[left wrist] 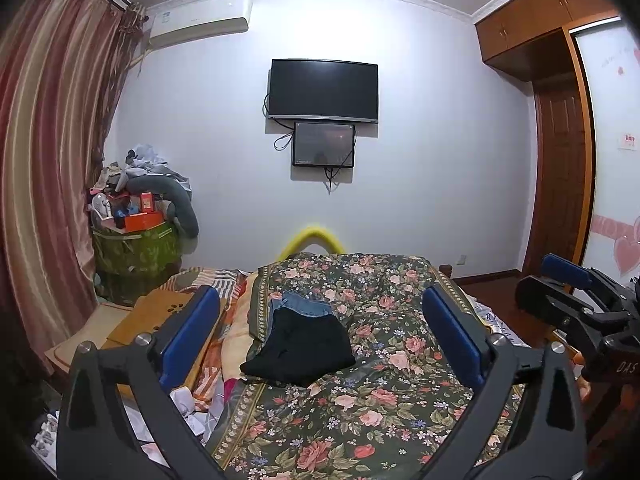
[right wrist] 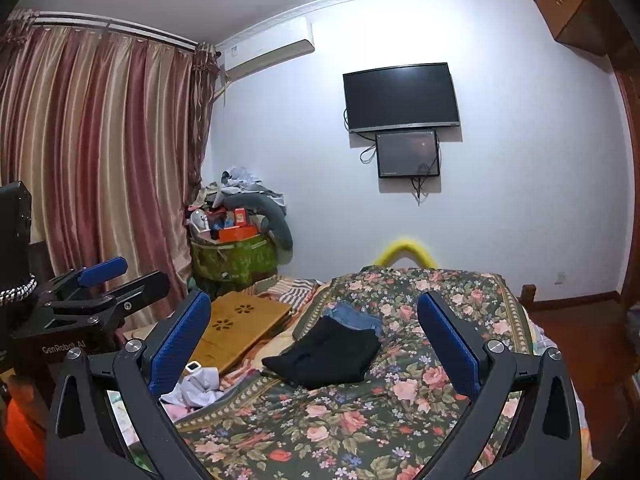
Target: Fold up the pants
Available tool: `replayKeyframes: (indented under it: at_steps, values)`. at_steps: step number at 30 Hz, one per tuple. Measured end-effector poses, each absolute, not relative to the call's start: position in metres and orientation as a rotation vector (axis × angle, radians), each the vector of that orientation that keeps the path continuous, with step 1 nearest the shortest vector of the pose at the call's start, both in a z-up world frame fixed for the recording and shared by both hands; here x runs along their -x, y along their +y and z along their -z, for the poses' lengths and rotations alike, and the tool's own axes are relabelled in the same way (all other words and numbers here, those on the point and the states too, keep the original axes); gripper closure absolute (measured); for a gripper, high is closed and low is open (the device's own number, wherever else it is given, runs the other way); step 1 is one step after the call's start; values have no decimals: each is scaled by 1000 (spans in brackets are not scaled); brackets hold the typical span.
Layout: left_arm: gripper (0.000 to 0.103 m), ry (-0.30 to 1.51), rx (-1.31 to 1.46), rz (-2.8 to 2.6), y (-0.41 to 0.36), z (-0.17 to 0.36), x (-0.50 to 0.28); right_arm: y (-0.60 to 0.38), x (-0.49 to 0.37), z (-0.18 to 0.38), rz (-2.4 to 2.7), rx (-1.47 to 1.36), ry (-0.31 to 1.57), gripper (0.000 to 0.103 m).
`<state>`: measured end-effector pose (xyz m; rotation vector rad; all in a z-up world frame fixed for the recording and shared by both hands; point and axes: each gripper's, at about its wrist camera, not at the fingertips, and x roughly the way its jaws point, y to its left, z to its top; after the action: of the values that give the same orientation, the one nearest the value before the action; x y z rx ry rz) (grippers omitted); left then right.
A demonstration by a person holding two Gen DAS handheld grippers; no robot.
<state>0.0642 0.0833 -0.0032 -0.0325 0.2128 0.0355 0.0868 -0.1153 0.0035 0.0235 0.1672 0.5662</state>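
Folded black pants (left wrist: 302, 350) lie on the floral bedspread (left wrist: 380, 392), on top of folded blue jeans (left wrist: 300, 304). They also show in the right wrist view as black pants (right wrist: 328, 354) over blue jeans (right wrist: 354, 314). My left gripper (left wrist: 320, 332) is open and empty, raised above the bed with the pants lying between its blue pads, farther off. My right gripper (right wrist: 316, 340) is open and empty, held level beside the left one. The right gripper shows at the right edge of the left wrist view (left wrist: 576, 292); the left gripper shows at the left of the right wrist view (right wrist: 104, 280).
A wooden lap desk (right wrist: 244, 326) and crumpled white cloth (right wrist: 196, 388) lie left of the bedspread. A green bin piled with clutter (right wrist: 236, 248) stands by the curtain (right wrist: 100, 160). A TV (left wrist: 322, 90) hangs on the far wall. A wardrobe (left wrist: 560, 152) is at right.
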Motion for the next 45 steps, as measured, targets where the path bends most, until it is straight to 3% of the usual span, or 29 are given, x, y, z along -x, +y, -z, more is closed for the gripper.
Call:
replayKeyframes:
  at_steps: [45]
  values:
    - [0, 243, 23, 7, 84, 7, -67, -113, -81, -5, -535, -33, 188, 0]
